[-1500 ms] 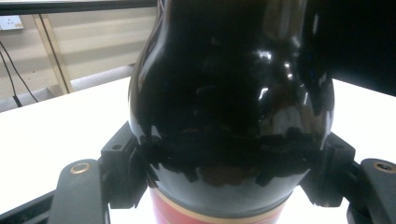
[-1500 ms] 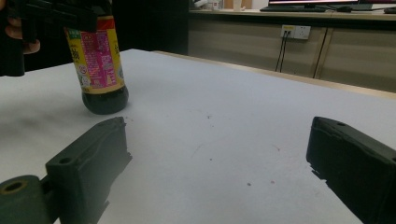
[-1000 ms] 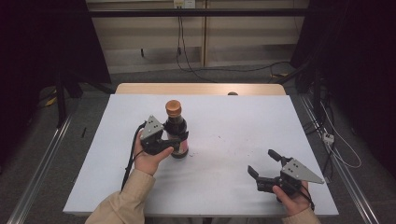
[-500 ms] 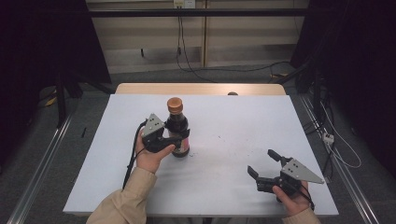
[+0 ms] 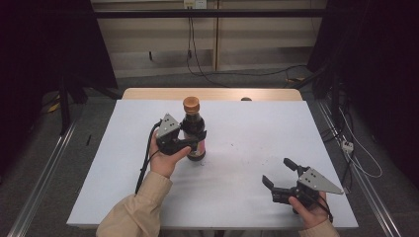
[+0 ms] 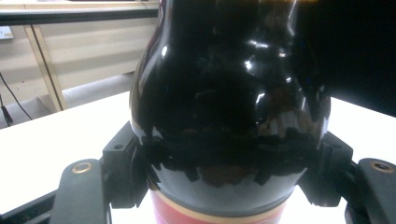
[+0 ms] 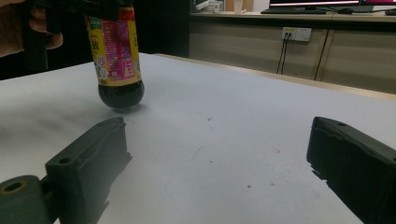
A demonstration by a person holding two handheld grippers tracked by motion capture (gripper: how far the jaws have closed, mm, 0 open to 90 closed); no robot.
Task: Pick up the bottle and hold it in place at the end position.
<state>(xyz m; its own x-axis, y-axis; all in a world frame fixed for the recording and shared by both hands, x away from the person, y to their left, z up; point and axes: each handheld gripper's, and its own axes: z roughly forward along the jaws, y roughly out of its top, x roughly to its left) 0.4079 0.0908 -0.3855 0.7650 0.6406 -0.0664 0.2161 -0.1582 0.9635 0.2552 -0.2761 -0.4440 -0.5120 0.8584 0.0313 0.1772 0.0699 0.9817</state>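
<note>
Right gripper [image 5: 279, 174] nearest the table's front edge, well to the right of the bottle and nearer than it, held low over the white table [image 5: 247, 197] in a hand [image 5: 310, 212]; jaws spread wide apart, nothing between them, only bare tabletop seen past both black jaws in the right gripper view. Grey three-cornered plate on its top, pointing right.

Farther in, left of centre: dark bottle [image 5: 193, 129] with a brown cap [image 5: 191, 104] and a red and yellow label [image 7: 114, 46], upright, its rounded base on or just above the tabletop, contact not clear. Left gripper [image 5: 196, 138] clamped on the bottle from its left side, jaws pressed against the dark glass just above the label, one on each flank in the left gripper view. Left hand [image 5: 165, 158] and beige sleeve [image 5: 136, 212] behind that gripper, black cable [image 5: 144, 163] trailing down toward the front edge.

Beyond the bottle: bare white surface, then a strip of wooden tabletop [image 5: 212, 94] along the far edge, cables [image 5: 197, 54] on the floor behind it.
</note>
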